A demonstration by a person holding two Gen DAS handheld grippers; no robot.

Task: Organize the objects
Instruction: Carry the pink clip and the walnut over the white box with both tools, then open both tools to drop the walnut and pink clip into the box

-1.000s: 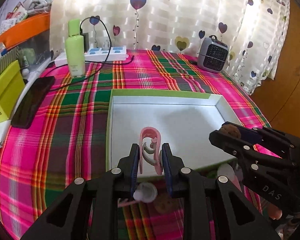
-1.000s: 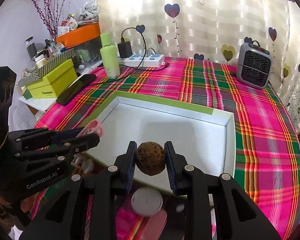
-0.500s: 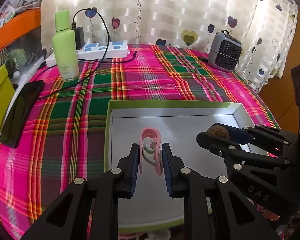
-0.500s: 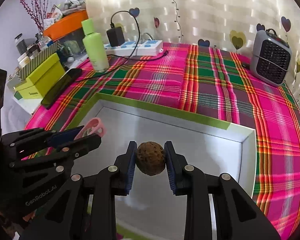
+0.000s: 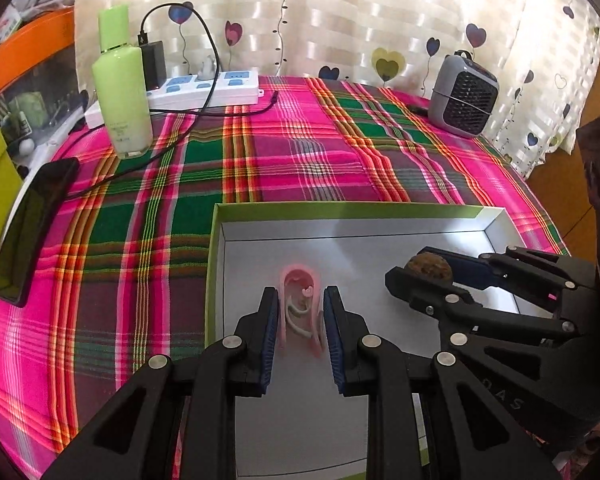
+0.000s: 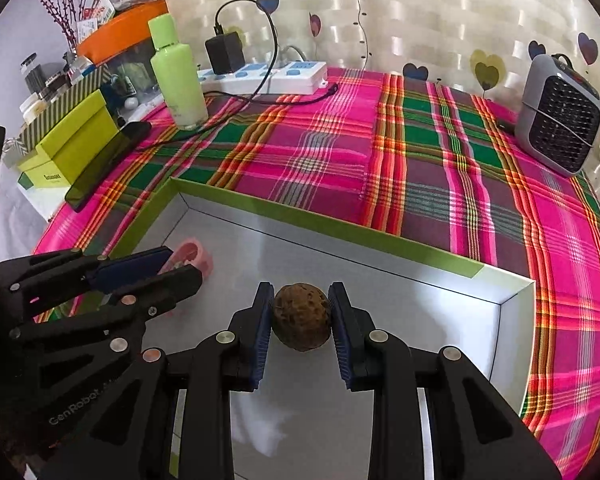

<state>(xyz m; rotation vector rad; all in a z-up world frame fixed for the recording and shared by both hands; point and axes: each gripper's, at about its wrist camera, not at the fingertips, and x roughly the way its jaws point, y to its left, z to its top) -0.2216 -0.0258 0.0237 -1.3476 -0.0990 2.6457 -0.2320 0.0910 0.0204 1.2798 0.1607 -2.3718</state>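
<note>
My left claw (image 5: 300, 322) pinches the pink clip (image 5: 300, 304), my right claw (image 6: 300, 320) grips the brown walnut (image 6: 300, 322) — both hang over the white tray (image 6: 516, 300); low enough, I judge, to set down gently

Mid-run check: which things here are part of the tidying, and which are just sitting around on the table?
In play: pink clip in the left gripper; brown walnut in the right gripper; green-rimmed white tray under both.

Just lying about: green bottle, power strip, phone, small heater.
</note>
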